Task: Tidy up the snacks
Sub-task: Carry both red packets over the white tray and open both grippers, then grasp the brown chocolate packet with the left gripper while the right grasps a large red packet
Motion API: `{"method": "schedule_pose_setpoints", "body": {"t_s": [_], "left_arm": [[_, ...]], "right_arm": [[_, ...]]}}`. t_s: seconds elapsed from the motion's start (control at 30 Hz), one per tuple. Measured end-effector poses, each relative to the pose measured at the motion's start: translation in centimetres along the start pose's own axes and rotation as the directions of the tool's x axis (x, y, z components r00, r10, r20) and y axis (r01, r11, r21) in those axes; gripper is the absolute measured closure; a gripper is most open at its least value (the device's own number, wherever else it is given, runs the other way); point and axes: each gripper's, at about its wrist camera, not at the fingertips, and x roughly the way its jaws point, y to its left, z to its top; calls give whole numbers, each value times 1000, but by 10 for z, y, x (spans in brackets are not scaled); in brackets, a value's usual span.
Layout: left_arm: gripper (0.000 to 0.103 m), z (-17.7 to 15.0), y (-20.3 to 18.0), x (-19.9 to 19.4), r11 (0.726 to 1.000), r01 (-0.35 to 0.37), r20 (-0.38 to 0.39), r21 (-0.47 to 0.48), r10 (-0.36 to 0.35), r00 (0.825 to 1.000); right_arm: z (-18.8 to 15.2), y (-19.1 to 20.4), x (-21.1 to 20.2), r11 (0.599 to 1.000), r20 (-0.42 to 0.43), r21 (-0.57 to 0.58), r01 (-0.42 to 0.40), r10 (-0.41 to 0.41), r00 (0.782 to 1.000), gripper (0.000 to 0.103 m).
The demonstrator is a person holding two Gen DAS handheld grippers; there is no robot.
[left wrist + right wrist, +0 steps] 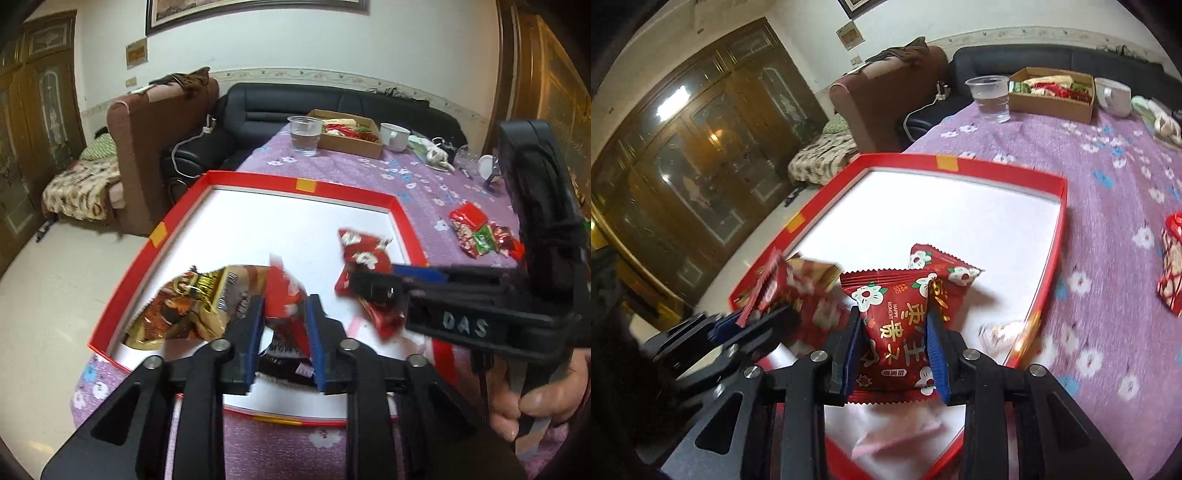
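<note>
Over red-rimmed tray [258,182] on purple flowered cloth [424,184]: left gripper [284,325] jaws slightly apart around a red packet [284,295], pad contact unclear; brown snack bag [184,306] in tray at 9 o'clock of it. Right gripper [895,343] clamped on red flower-print packet [894,325], another red packet [945,269] lying in tray at 1 o'clock. Loose packets [480,232] on cloth at 3 o'clock of tray; cardboard box [351,140] and plastic cup [304,134] at 12 o'clock.

Both wrist fisheyes look steeply down along their own fingers, close over the red tray [258,183] [993,168] on the purple cloth [421,192] [1108,184], sharing the tray and the cardboard box [351,142] [1052,105] at 12 to 1 o'clock.
</note>
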Motion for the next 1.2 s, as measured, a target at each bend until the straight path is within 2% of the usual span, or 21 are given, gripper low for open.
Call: {"method": "schedule_pose_setpoints", "body": {"t_s": [0.03, 0.07, 0.1, 0.13, 0.17, 0.2, 0.3, 0.43, 0.53, 0.7, 0.83, 0.93, 1.07, 1.2], "left_arm": [[53, 1, -1, -1, 1000, -17, 6, 7, 17, 1000], [47, 1, -1, -3, 999, -36, 20, 14, 35, 999], [35, 2, -1, -7, 998, -58, 43, 21, 57, 997], [27, 2, -1, -10, 996, -87, 68, 28, 85, 994], [26, 4, -1, -13, 993, -111, 89, 34, 107, 990], [25, 5, -2, -17, 989, -137, 113, 45, 132, 985], [25, 9, -6, -19, 985, -157, 130, 66, 148, 980], [25, 11, -22, -14, 987, -125, 116, 101, 113, 987], [25, 12, -43, -13, 981, -111, 112, 158, 93, 989], [25, 16, -75, -13, 972, -45, 95, 229, 23, 995], [25, 18, -99, -10, 963, 47, 37, 267, -59, 998], [25, 16, -116, -7, 954, 79, -6, 288, -81, 997], [25, 8, -140, -2, 939, 105, -48, 326, -94, 994], [25, 2, -159, 1, 919, 132, -87, 371, -107, 990]], "right_arm": [[3, -1, 1, 1000, 5, -2, 17, -17, 1000, 67], [5, -3, -1, 1000, 11, 2, 23, -23, 1000, 67], [7, -6, -3, 1000, 26, 13, 22, -22, 999, 64], [9, -9, -7, 1000, 43, 21, 13, -14, 999, 62], [11, -13, -14, 1000, 71, 30, 1, -3, 997, 58], [13, -19, -23, 999, 107, 40, -6, 2, 994, 52], [19, -36, -46, 998, 170, 56, 5, -14, 985, 45], [24, -75, -74, 992, 208, 118, 48, -72, 975, 44], [20, -114, -98, 980, 216, 176, 98, -135, 967, 38], [-2, -192, -153, 938, 225, 270, 219, -283, 932, 34], [-17, -244, -177, 909, 181, 283, 305, -363, 914, 29], [-38, -279, -182, 895, 132, 276, 352, -398, 908, 28], [-49, -301, -179, 879, 87, 298, 373, -414, 906, 28], [-50, -305, -158, 888, 11, 236, 394, -408, 913, 22]]}}
